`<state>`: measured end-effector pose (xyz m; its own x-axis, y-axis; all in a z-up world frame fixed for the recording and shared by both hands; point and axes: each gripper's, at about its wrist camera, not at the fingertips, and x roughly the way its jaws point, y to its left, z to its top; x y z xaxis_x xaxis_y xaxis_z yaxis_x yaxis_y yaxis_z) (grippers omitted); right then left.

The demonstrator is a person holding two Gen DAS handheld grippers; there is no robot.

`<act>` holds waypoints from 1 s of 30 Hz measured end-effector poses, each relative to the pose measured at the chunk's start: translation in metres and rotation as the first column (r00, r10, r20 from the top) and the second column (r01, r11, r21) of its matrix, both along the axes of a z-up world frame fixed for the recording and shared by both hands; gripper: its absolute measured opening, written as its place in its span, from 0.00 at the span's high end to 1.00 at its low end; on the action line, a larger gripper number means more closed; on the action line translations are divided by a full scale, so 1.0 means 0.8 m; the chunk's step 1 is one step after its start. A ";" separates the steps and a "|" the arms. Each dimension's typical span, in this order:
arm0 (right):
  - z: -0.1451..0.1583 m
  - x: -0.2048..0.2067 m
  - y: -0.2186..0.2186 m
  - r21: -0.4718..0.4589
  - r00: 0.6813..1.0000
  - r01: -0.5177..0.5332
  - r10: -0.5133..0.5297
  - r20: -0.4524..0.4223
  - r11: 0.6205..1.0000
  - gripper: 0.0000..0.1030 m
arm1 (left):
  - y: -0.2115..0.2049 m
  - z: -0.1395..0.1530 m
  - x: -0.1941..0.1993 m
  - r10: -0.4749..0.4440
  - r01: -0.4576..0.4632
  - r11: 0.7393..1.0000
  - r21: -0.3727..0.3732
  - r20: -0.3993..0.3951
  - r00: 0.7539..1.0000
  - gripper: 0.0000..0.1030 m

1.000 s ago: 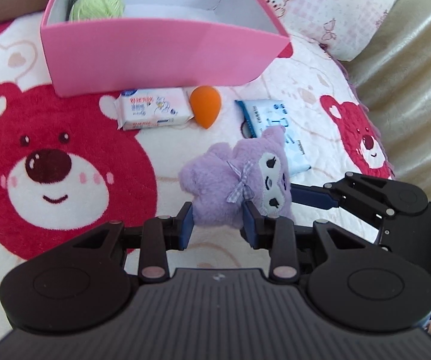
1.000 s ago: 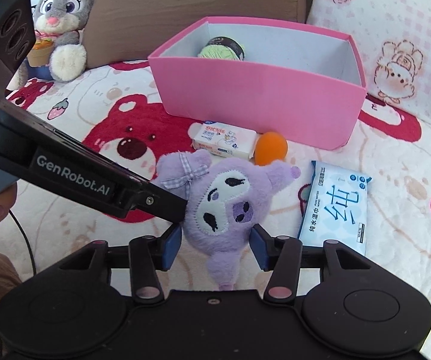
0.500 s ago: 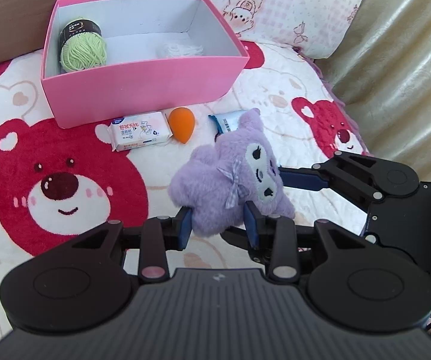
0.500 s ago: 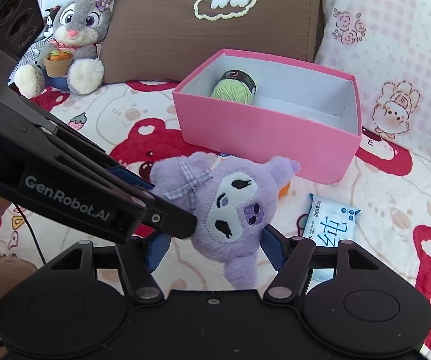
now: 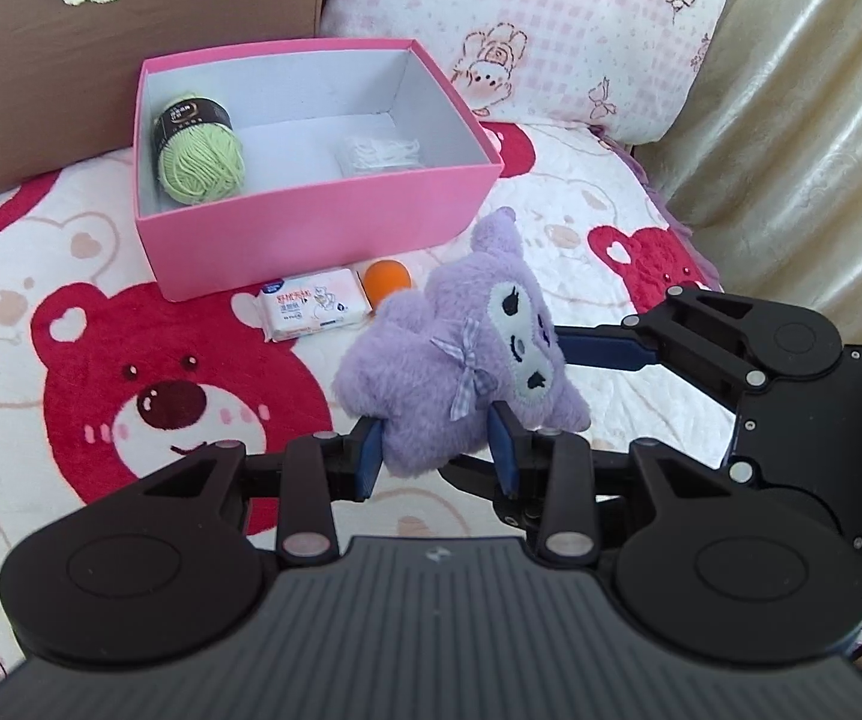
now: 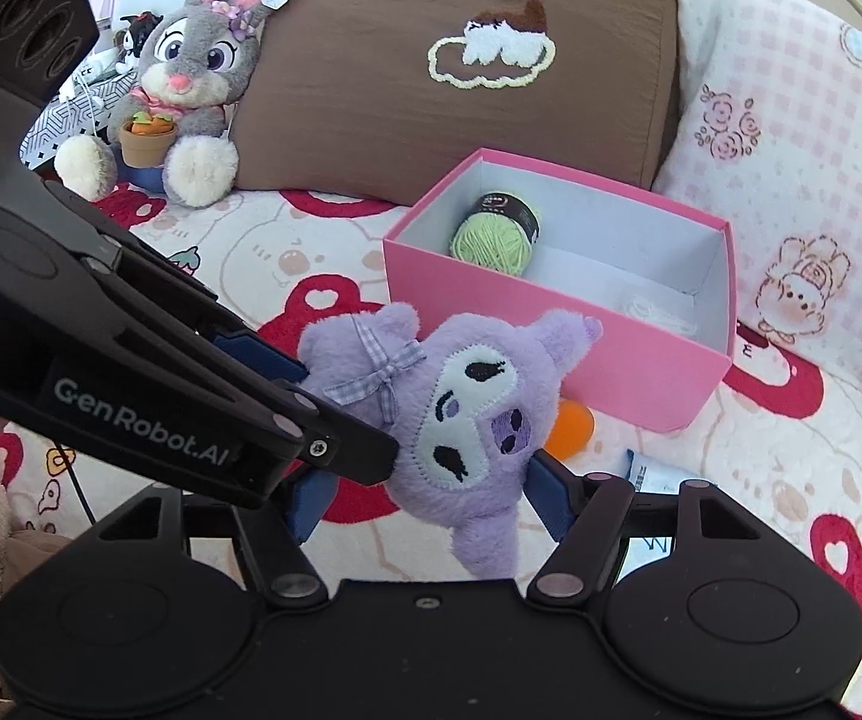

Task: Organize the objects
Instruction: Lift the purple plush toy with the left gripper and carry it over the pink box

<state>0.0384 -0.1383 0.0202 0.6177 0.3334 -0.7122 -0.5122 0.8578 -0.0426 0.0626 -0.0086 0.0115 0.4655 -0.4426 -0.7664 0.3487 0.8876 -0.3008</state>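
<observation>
A purple plush toy (image 5: 461, 360) (image 6: 461, 420) hangs above the bear-print blanket, in front of the pink box (image 5: 311, 222) (image 6: 551, 348). My left gripper (image 5: 437, 450) is shut on the plush's lower body, its blue pads pressing into the fur. My right gripper (image 6: 425, 498) stands open around the plush's other end; its jaws have widened and a gap shows on the left side. Green yarn (image 5: 200, 162) (image 6: 491, 240) and a white bundle (image 5: 377, 150) lie in the box.
A tissue pack (image 5: 311, 306) and an orange sponge (image 5: 389, 279) lie by the box's front wall, a blue wipes pack (image 6: 653, 474) nearer me. A brown pillow (image 6: 461, 90), rabbit plush (image 6: 191, 78) and pink pillow (image 5: 551, 30) line the back; a curtain (image 5: 791, 120) hangs right.
Both grippers rose and the plush came up off the blanket with them. The right gripper's jaws spread wider around it. The box's inside came into fuller view.
</observation>
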 end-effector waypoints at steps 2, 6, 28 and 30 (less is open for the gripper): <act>0.006 0.002 0.003 -0.004 1.000 -0.004 0.004 0.012 1.000 0.29 | 0.003 0.006 0.002 0.002 -0.002 1.000 -0.001 0.010 1.000 0.67; 0.019 0.008 0.009 -0.018 0.998 -0.017 0.018 0.060 1.000 0.29 | 0.008 0.022 0.010 -0.002 0.002 1.000 -0.002 0.039 0.999 0.66; 0.055 0.076 0.017 0.101 0.993 -0.101 0.095 0.066 0.990 0.28 | 0.054 0.054 0.071 0.039 -0.036 0.994 -0.102 0.031 0.999 0.65; 0.057 0.088 0.015 0.108 0.995 -0.094 0.088 0.057 0.990 0.28 | 0.052 0.056 0.084 0.040 -0.037 0.995 -0.096 0.027 0.999 0.65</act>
<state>0.1086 -0.1262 0.0657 0.6164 0.4644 -0.6359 -0.5876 0.8089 0.0211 0.1297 0.0328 0.0566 0.5052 -0.4946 -0.7072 0.3245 0.8682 -0.3755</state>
